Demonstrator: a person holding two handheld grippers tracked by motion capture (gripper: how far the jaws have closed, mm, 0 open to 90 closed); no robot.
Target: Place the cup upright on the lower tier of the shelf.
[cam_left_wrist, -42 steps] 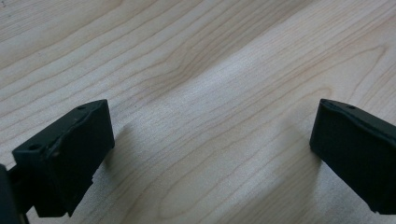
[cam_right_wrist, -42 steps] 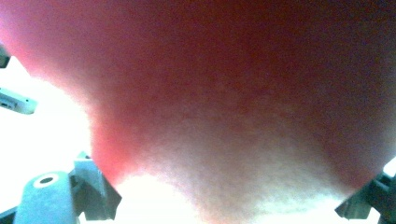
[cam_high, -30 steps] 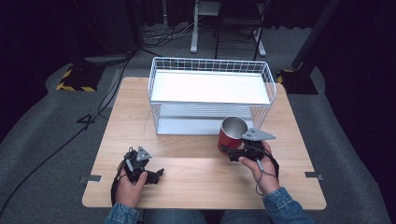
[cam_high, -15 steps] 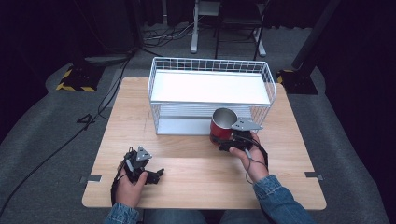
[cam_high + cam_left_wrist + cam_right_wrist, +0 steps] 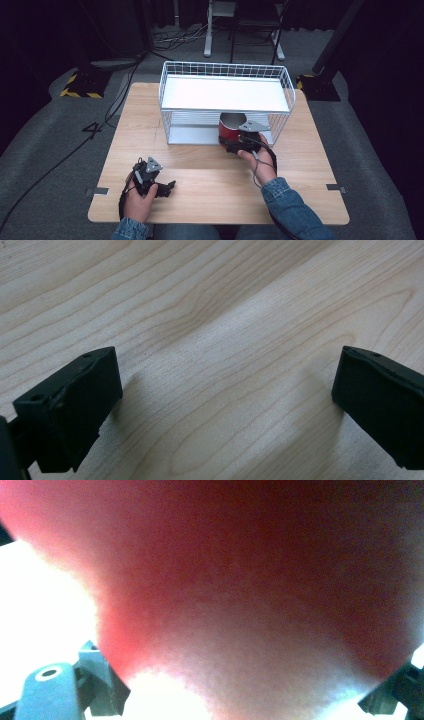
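Note:
A red cup [image 5: 229, 134] with a grey inside stands upright at the front opening of the lower tier of a white wire rack [image 5: 176, 109]; its rim sits just under the top shelf's front rail. My right gripper [image 5: 234, 145] is shut on the cup from the near side. In the right gripper view the blurred red cup [image 5: 250, 580] lies close between the jaws of that gripper [image 5: 250, 692]. Near the table's front left, my left gripper [image 5: 159, 187] rests low over the wood. In the left gripper view it [image 5: 225, 405] is open, with bare wood between the jaws.
The rack has a white top shelf [image 5: 225, 92] and a lower shelf [image 5: 192, 132], and fills the back middle of the wooden table [image 5: 210, 195]. Cables and a chair base lie on the floor beyond the table.
My right gripper has carried the red cup left and away from the person, up to the rack's lower tier. The left gripper has stayed where it was.

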